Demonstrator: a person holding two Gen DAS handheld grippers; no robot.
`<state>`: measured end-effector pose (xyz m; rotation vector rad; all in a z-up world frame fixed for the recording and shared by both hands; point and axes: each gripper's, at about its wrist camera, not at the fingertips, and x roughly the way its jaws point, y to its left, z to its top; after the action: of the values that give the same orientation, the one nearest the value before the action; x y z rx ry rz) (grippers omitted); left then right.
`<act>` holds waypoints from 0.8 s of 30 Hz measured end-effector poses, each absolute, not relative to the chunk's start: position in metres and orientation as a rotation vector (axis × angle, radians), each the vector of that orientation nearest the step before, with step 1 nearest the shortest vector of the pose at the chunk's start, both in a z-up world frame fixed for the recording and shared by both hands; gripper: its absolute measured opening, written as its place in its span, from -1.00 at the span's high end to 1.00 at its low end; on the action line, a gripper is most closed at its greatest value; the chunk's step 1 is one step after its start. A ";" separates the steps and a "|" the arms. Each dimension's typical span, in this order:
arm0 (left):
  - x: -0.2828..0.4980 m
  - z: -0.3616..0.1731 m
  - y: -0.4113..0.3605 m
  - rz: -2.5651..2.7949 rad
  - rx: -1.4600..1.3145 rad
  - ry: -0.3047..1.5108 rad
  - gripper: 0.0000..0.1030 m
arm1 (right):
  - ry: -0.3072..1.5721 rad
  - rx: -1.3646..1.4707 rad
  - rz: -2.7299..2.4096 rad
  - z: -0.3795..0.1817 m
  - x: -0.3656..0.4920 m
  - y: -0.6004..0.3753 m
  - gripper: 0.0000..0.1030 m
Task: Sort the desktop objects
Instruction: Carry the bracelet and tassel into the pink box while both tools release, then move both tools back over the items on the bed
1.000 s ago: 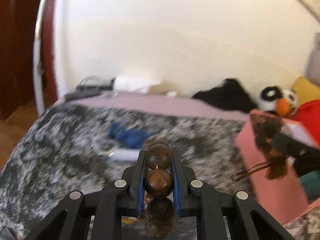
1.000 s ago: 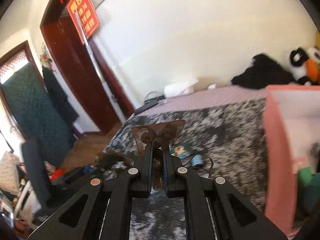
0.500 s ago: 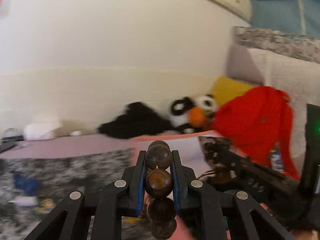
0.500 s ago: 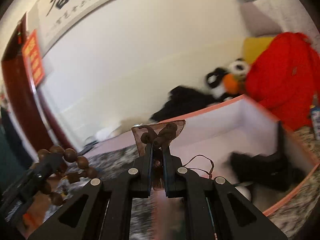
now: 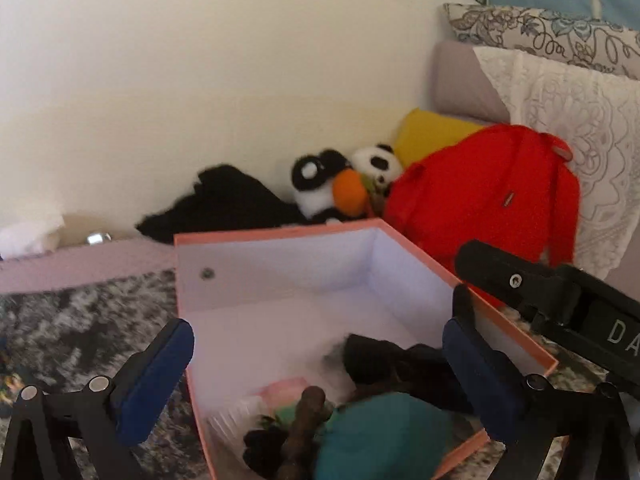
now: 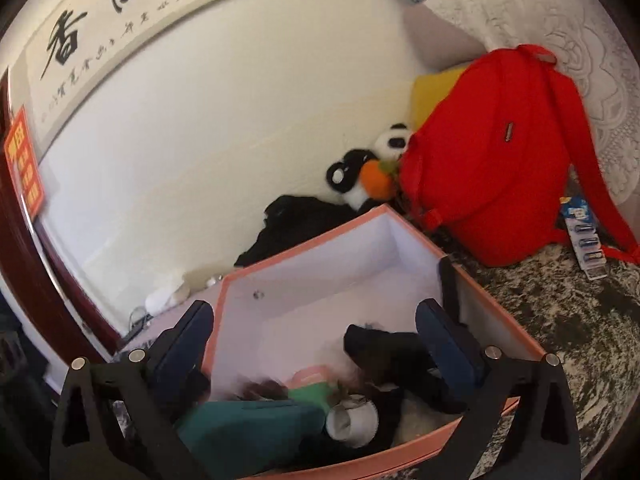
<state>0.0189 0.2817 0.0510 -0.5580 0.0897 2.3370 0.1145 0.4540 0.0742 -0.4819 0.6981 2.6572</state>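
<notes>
A pink box (image 5: 276, 236) with a white inside stands on the grey mottled blanket (image 5: 72, 328); it also shows in the right wrist view (image 6: 304, 244). In it lie a teal pouch (image 5: 380, 436), a black item (image 5: 396, 360), a brown bead string (image 5: 304, 420), a green and pink thing (image 6: 312, 388) and a white cup (image 6: 352, 420). My left gripper (image 5: 316, 368) is open and empty over the box. My right gripper (image 6: 316, 344) is open and empty over the box too; its black body (image 5: 552, 300) shows at the right of the left wrist view.
A red backpack (image 6: 492, 160), a yellow cushion (image 5: 432, 132), panda plush toys (image 5: 332, 184) and black cloth (image 5: 224, 208) lie behind the box by the wall. A blister pack of batteries (image 6: 584, 240) lies right of the backpack. Lace pillows (image 5: 576, 120) stand at the right.
Both grippers have swung over the pink box and opened. The bead string left the left gripper and the brown pouch left the right gripper; both now lie in the box.
</notes>
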 end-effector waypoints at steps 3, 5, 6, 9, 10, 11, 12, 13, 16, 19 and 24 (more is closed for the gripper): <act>0.030 0.058 0.282 2.393 -0.486 0.136 -0.99 | 0.693 -0.473 2.655 0.073 0.118 0.457 -0.99; 0.036 0.063 0.281 2.429 -0.448 0.157 -0.99 | 0.701 -0.459 2.658 0.073 0.118 0.456 -1.00; 0.040 0.066 0.280 2.443 -0.431 0.168 -0.99 | 0.703 -0.452 2.661 0.074 0.118 0.455 -1.00; 0.047 0.074 0.275 2.470 -0.393 0.191 -0.99 | 0.690 -0.426 2.675 0.080 0.120 0.446 -1.00; 0.049 0.076 0.273 2.477 -0.386 0.200 -0.99 | 0.683 -0.419 2.679 0.082 0.121 0.442 -1.00; 0.051 0.079 0.271 2.486 -0.381 0.207 -0.99 | 0.673 -0.411 2.684 0.084 0.120 0.438 -1.00; 0.052 0.082 0.268 2.500 -0.375 0.218 -0.99 | 0.665 -0.403 2.689 0.085 0.120 0.434 -1.00; 0.054 0.083 0.265 2.511 -0.368 0.229 -0.99 | 0.659 -0.397 2.693 0.087 0.119 0.432 -1.00; 0.056 0.087 0.255 2.539 -0.360 0.247 -0.99 | 0.649 -0.385 2.707 0.090 0.117 0.422 -1.00; 0.054 0.084 0.241 2.571 -0.379 0.281 -0.99 | 0.653 -0.382 2.728 0.092 0.112 0.412 -1.00; 0.037 0.070 0.210 2.635 -0.471 0.325 -0.99 | 0.682 -0.394 2.771 0.091 0.100 0.388 -1.00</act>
<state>0.0375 0.2098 0.0696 -0.4714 0.3251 2.6351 0.1003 0.3884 0.0915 -0.3945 0.6824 2.7714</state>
